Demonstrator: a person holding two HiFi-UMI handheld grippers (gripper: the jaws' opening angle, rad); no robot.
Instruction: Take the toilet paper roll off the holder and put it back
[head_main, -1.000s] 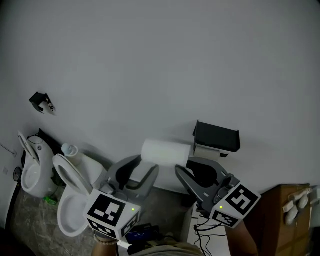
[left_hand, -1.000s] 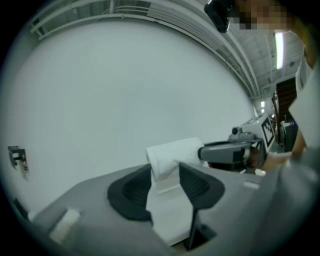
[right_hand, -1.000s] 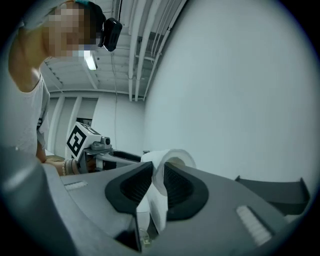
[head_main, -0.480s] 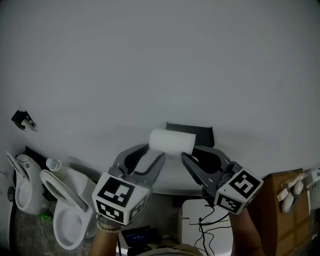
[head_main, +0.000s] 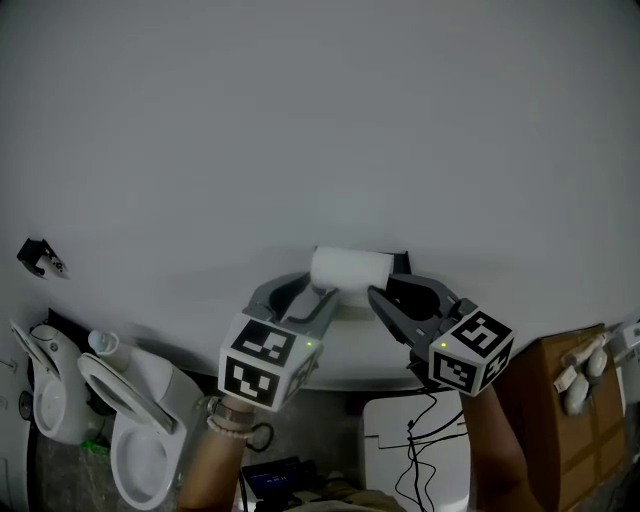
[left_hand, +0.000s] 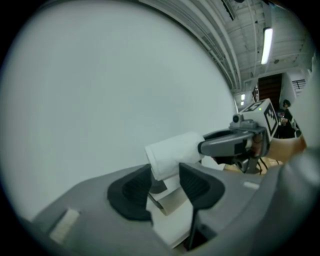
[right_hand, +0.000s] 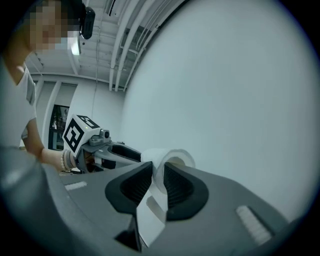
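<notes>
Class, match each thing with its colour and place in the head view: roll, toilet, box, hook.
Things:
1 roll
2 toilet
3 box
4 hook

Descriptions:
A brown, lower right
B black, far left
C white, centre, held between left gripper and right gripper
D white, lower left

Pairs: 1-C, 2-D, 3-A, 4-B
</notes>
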